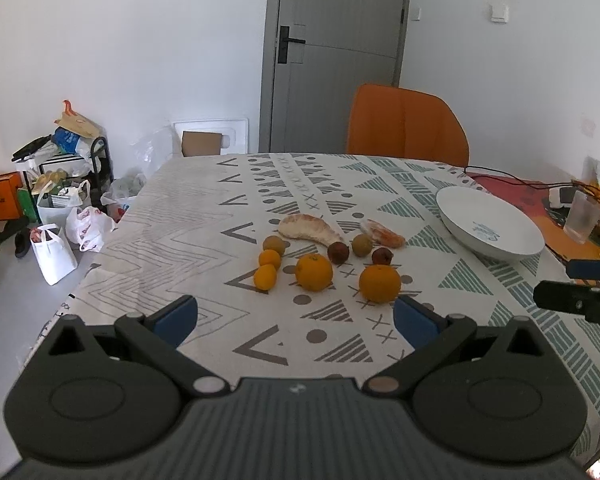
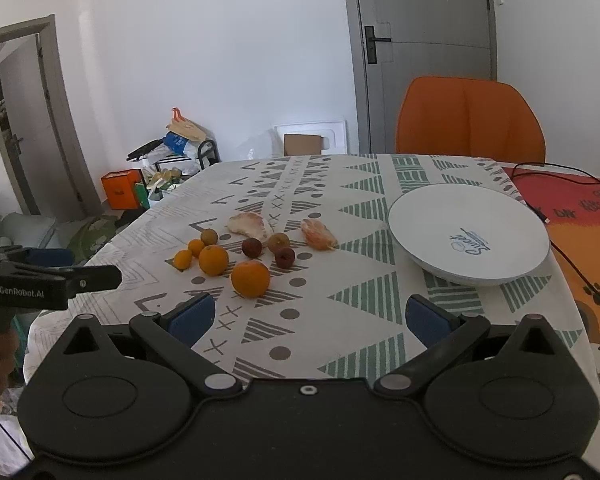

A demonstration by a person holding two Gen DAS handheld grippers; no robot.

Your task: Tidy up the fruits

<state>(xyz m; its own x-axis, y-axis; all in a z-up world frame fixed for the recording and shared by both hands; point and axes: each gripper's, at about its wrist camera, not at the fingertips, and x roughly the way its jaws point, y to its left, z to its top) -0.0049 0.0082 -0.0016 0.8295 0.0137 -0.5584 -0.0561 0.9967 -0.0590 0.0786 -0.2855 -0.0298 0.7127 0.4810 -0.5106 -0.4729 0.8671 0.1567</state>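
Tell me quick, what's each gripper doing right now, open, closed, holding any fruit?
Left gripper: open, fingers spread wide, holding nothing, above the tablecloth.
Right gripper: open, holding nothing; the fruit lies ahead of it.

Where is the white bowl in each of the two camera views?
Left wrist view: white bowl at right, empty, beyond the fruits.
Right wrist view: white bowl right of centre, empty.
Shared landmark: orange chair behind the table's far edge.
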